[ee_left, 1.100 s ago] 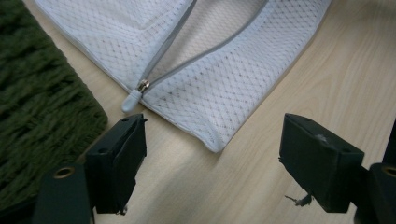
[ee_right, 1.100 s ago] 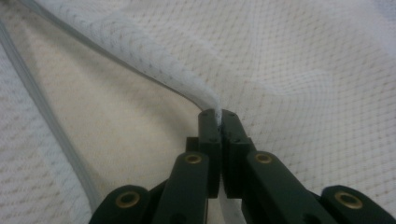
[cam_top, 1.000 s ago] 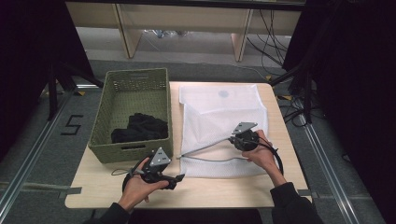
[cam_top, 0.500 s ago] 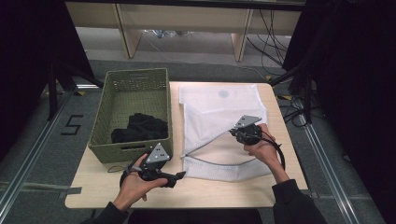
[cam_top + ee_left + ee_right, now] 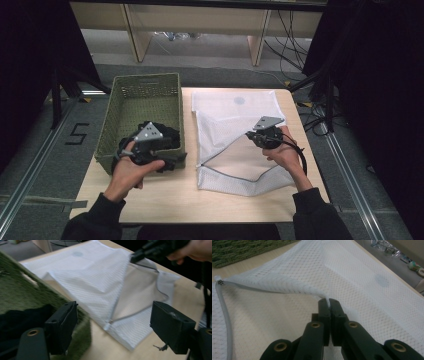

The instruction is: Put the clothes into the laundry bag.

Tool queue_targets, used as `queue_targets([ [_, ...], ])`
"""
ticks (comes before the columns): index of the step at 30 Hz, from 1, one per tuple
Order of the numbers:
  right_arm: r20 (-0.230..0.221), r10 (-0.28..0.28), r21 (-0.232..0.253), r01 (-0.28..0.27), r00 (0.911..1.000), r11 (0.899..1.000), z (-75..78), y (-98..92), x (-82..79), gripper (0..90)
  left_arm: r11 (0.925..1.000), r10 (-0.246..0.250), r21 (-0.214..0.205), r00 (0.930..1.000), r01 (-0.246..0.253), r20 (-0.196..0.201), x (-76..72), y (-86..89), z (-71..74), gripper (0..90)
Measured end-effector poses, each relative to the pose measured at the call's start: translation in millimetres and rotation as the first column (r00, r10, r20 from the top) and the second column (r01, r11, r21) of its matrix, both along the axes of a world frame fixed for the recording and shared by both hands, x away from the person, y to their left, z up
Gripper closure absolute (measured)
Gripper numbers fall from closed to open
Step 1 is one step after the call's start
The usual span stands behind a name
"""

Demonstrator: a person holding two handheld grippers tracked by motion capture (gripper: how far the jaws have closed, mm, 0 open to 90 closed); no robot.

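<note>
Right now my right claw (image 5: pixel 329 302) is clamped on the upper edge of the white mesh zip-up laundry bag (image 5: pixel 235 115), which lies on the wooden bench (image 5: pixel 150 200), mouth lifted open. My left claw (image 5: pixel 112 327), jaws apart, hovers near the green woven basket (image 5: pixel 140 90) of dark clothes (image 5: pixel 167 132). Thin mesh could slip free, collapsing the opening.
</note>
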State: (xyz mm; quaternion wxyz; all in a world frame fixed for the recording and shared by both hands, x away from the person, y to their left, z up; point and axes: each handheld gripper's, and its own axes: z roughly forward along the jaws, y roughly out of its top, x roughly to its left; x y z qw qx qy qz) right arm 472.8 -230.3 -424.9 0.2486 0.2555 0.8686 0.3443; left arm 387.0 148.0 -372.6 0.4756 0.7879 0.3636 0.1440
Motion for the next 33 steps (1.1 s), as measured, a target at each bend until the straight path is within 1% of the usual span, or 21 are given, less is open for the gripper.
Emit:
queue_targets([
  [2, -0.01, -0.018, 0.013, 0.018, 0.9998, 1.0, 1.7, -0.2, -0.3, 89.8, 0.9999, 0.013, 0.01, 0.9999, -0.013, -0.001, 11.5, 7.6, 3.8, 21.9],
  [4, -0.005, -0.011, 0.017, 0.011, 0.9999, 1.0, 3.5, -1.6, 0.9, 89.8, 0.9969, 0.006, 0.078, 0.9999, -0.005, -0.015, 27.2, 20.0, 7.6, 21.9],
  [7, -0.012, -0.022, 0.02, 0.023, 0.9997, 1.0, 3.6, -2.5, 0.8, 89.8, 0.9929, 0.029, 0.116, 0.9995, -0.027, -0.015, 40.8, 28.7, 7.3, 21.7],
  [8, -0.017, -0.02, 0.022, 0.02, 0.9997, 1.0, 2.6, -2.4, 1.5, 89.8, 0.9752, 0.057, 0.216, 0.9975, -0.047, -0.042, 53.2, 36.2, 6.0, 21.5],
  [9, -0.017, -0.02, 0.022, 0.02, 0.9997, 1.0, 2.6, -2.4, 1.5, 89.8, 0.9752, 0.057, 0.216, 0.9975, -0.047, -0.042, 53.2, 36.2, 6.0, 21.4],
  [10, -0.014, -0.021, 0.023, 0.021, 0.9997, 1.0, 1.9, -1.7, 1.8, 89.8, 0.9527, 0.07, 0.299, 0.9968, -0.055, -0.038, 64.0, 38.1, 1.7, 21.3],
  [11, -0.014, -0.021, 0.023, 0.021, 0.9997, 1.0, 1.9, -1.7, 1.8, 89.8, 0.9527, 0.07, 0.299, 0.9968, -0.055, -0.038, 64.0, 38.1, 1.7, 21.3],
  [13, -0.028, -0.022, 0.014, 0.023, 0.9994, 1.0, 0.0, -1.0, 1.2, 89.8, 0.9597, 0.084, 0.275, 0.992, -0.056, -0.093, 79.8, 38.8, -7.6, 21.3],
  [16, -0.028, -0.019, 0.012, 0.02, 0.9994, 1.0, -1.2, -0.9, 2.7, 89.8, 0.9337, 0.065, 0.358, 0.9905, -0.018, -0.121, 92.8, 38.7, -13.8, 21.3],
  [17, -0.018, -0.007, 0.006, 0.007, 0.9998, 1.0, -2.6, -1.1, 3.9, 89.8, 0.9339, 0.055, 0.358, 0.9908, -0.007, -0.124, 96.9, 38.3, -16.1, 21.3],
  [18, -0.017, -0.009, 0.007, 0.009, 0.9998, 1.0, -3.4, -1.2, 3.9, 89.8, 0.9418, 0.059, 0.336, 0.9899, -0.013, -0.129, 100.6, 37.2, -19.5, 21.3],
  [19, -0.029, -0.022, 0.008, 0.022, 0.9993, 1.0, -3.4, -1.5, 3.2, 89.8, 0.9432, 0.052, 0.332, 0.9857, 0.004, -0.16, 103.7, 37.5, -19.9, 21.1],
  [20, -0.029, -0.022, 0.008, 0.022, 0.9993, 1.0, -3.4, -1.5, 3.2, 89.8, 0.9432, 0.052, 0.332, 0.9857, 0.004, -0.16, 103.7, 37.5, -19.9, 20.6],
  [21, -0.043, -0.024, 0.011, 0.025, 0.9988, 1.0, -3.8, -1.5, 3.3, 89.8, 0.952, 0.033, 0.305, 0.9832, 0.024, -0.179, 108.1, 37.3, -23.9, 20.6],
  [22, -0.032, -0.019, 0.013, 0.019, 0.9993, 1.0, -4.4, -1.9, 5.1, 89.7, 0.9467, 0.011, 0.316, 0.9757, 0.06, -0.219, 112.7, 36.8, -28.7, 19.3],
  [25, -0.043, -0.022, 0.004, 0.023, 0.9988, 1.0, -4.8, -1.6, 3.7, 89.8, 0.9441, -0.01, 0.317, 0.9691, 0.09, -0.247, 117.5, 35.3, -36.5, 19.4],
  [27, -0.037, -0.022, 0.009, 0.022, 0.9991, 1.0, -5.8, -0.8, 4.8, 89.8, 0.9315, -0.081, 0.319, 0.9541, 0.176, -0.288, 121.0, 35.2, -43.2, 18.2],
  [28, -0.042, -0.022, 0.006, 0.022, 0.9989, 1.0, -6.0, -0.6, 4.6, 89.7, 0.9315, -0.081, 0.319, 0.9541, 0.176, -0.288, 121.0, 35.2, -43.2, 17.9],
  [29, -0.037, -0.01, -0.001, 0.01, 0.9992, 1.0, -6.2, -0.8, 5.0, 89.7, 0.9262, -0.1, 0.319, 0.9474, 0.2, -0.304, 121.4, 32.5, -45.3, 18.7],
  [30, -0.049, -0.02, 0.004, 0.021, 0.9986, 1.0, -6.6, -0.2, 3.7, 89.7, 0.9218, -0.1, 0.333, 0.9512, 0.199, -0.292, 121.9, 31.8, -45.9, 18.9],
  [33, -0.045, -0.02, 0.005, 0.02, 0.9988, 1.0, -6.9, -0.1, 5.4, 89.7, 0.9197, -0.095, 0.336, 0.9447, 0.204, -0.314, 124.3, 30.3, -49.2, 15.9],
])
